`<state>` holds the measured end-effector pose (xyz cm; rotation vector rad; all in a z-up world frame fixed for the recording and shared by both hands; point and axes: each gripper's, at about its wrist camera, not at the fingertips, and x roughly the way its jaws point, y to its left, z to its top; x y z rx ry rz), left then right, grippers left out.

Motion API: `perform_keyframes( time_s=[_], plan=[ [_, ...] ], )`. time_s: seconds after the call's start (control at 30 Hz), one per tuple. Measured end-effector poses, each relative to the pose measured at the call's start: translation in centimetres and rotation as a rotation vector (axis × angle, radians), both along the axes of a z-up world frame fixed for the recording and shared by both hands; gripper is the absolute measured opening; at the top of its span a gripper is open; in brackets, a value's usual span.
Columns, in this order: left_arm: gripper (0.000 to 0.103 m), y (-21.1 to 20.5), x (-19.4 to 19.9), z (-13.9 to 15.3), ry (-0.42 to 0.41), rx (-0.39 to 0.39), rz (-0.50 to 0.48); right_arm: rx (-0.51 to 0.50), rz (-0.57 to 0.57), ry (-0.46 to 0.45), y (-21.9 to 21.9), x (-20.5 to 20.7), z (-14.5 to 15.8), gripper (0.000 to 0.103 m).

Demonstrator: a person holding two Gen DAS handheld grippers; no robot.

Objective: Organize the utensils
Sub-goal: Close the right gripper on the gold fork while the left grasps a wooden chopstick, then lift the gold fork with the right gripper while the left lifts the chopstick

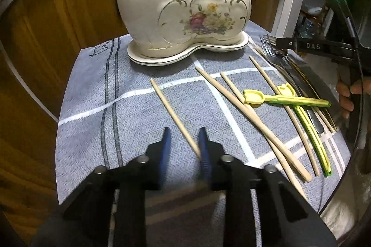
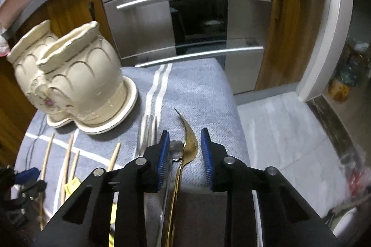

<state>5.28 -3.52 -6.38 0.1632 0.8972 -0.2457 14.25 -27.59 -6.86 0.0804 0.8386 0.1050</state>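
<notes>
The left gripper (image 1: pixel 184 142) is hovering, jaws apart, over the near end of a pale wooden chopstick (image 1: pixel 172 113) lying on the grey cloth-covered worktop (image 1: pixel 92 131), its long axis pointing toward the cream ceramic two-pot holder (image 1: pixel 167 6).

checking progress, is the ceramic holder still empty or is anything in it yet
Cannot tell for certain. Nothing sticks out above either rim of the ceramic holder, but its inside is hidden. The chopsticks all lie on the cloth.

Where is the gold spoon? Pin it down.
In the right wrist view the gold spoon lies on the grey cloth between the open right tongs, right of the silver fork.
</notes>
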Motion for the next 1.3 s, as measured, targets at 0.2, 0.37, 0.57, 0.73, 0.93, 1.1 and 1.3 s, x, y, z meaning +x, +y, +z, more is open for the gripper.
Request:
perform_keyframes(
  time_s=[0.2,0.37,0.57,0.73,0.93,1.1,1.3],
  plan=[
    [0.011,0.6,0.9,0.1,0.016,0.015,-0.020,0.056,-0.016,0.044,-0.6,1.6,-0.9,0.014],
    [0.005,1.1,1.1,0.2,0.023,0.017,-0.028,0.092,-0.022,-0.004,-1.0,0.7,-0.1,0.006],
    [0.005,2.1,0.8,0.1,0.017,-0.027,-0.035,0.129,-0.008,-0.144,-1.2,-2.2,2.7,0.006],
    [0.005,2.0,-0.6,0.6,-0.040,-0.055,-0.054,0.106,0.032,-0.319,-0.5,-6.0,6.0,0.006],
    [0.005,2.7,-2.2,2.0,-0.125,-0.119,-0.080,0.080,0.056,-0.494,0.2,-10.3,9.1,0.006],
    [0.005,3.3,-3.8,4.4,-0.271,-0.150,-0.096,0.062,0.046,-0.648,0.8,-12.8,11.6,0.006],
    [0.005,3.4,-5.0,7.5,-0.453,-0.129,-0.084,0.041,0.028,-0.792,2.0,-13.3,14.5,0.004]
  ],
)
